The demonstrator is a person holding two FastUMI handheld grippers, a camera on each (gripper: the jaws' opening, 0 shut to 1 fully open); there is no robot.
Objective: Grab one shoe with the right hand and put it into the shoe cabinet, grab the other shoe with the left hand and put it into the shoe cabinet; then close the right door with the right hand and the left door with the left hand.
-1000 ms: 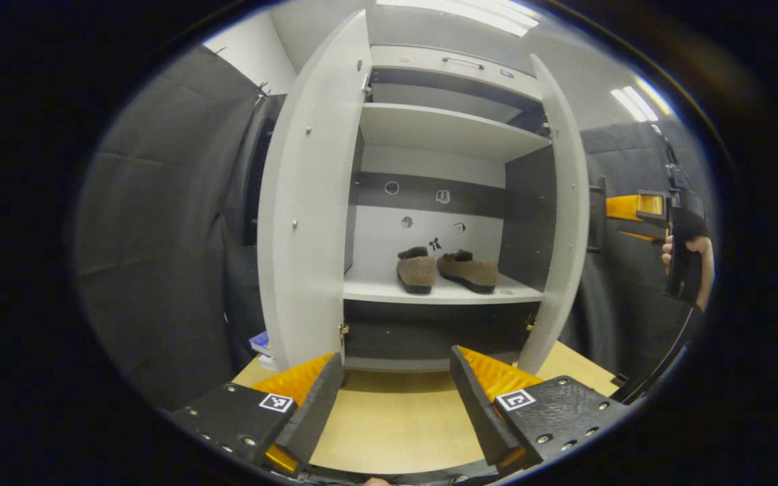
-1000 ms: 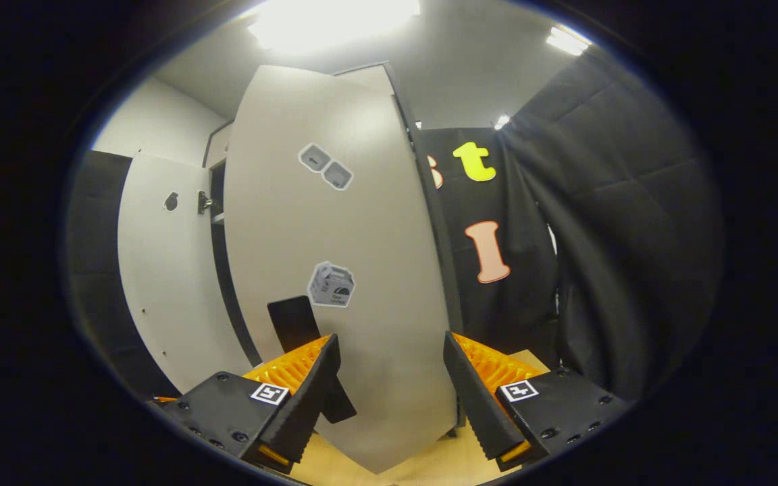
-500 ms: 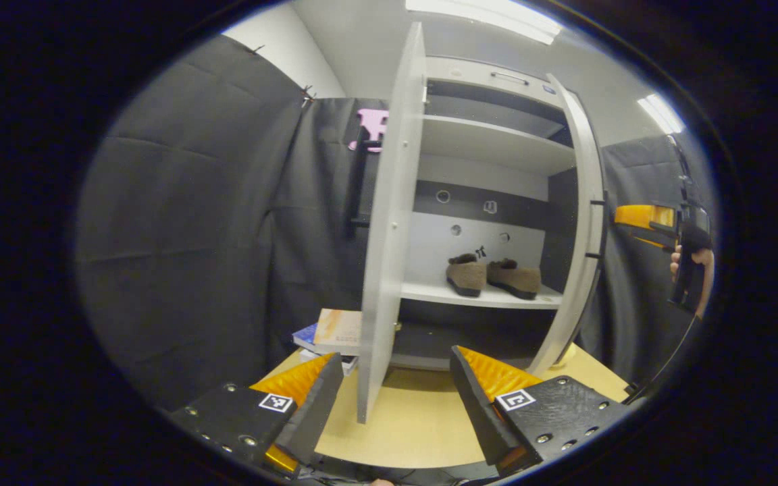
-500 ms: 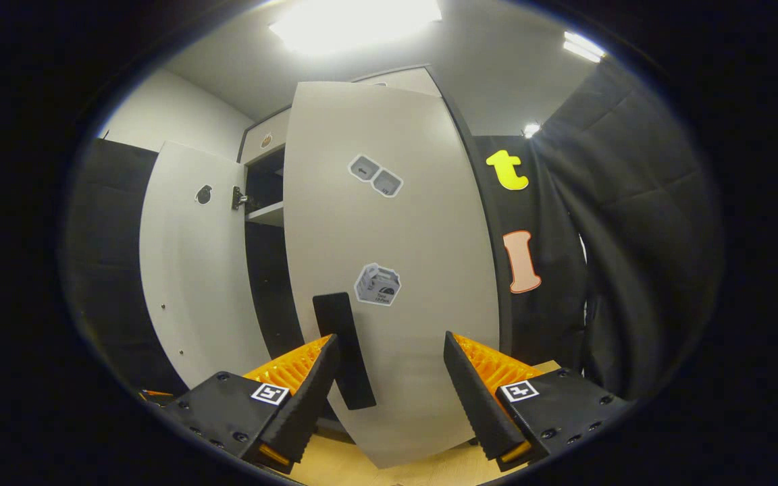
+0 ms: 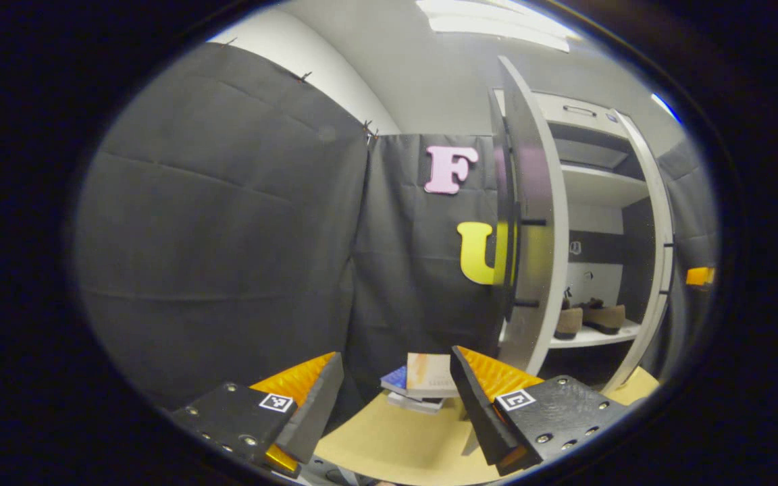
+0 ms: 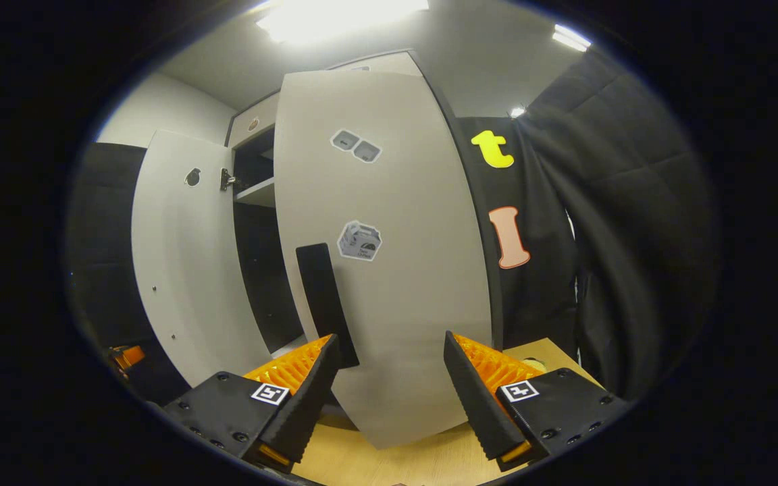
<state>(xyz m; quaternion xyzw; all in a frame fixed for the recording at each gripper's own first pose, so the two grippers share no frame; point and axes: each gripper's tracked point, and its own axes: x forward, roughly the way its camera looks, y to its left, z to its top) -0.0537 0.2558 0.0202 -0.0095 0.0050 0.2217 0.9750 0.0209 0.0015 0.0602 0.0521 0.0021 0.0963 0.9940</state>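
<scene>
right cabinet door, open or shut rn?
Open. In the right gripper view the pale grey right door with the black handle stands swung out, a dark gap and white shelf showing beside it.

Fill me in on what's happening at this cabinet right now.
A person is putting a pair of shoes away with handheld tongs. Both shoes already sit on a shelf inside the shoe cabinet, and both doors are open. The right tongs are open, facing the outer face of the right door, near its dark handle, not gripping it. The left tongs are open and empty, pointed beside the left door, toward some books on the table.
</scene>
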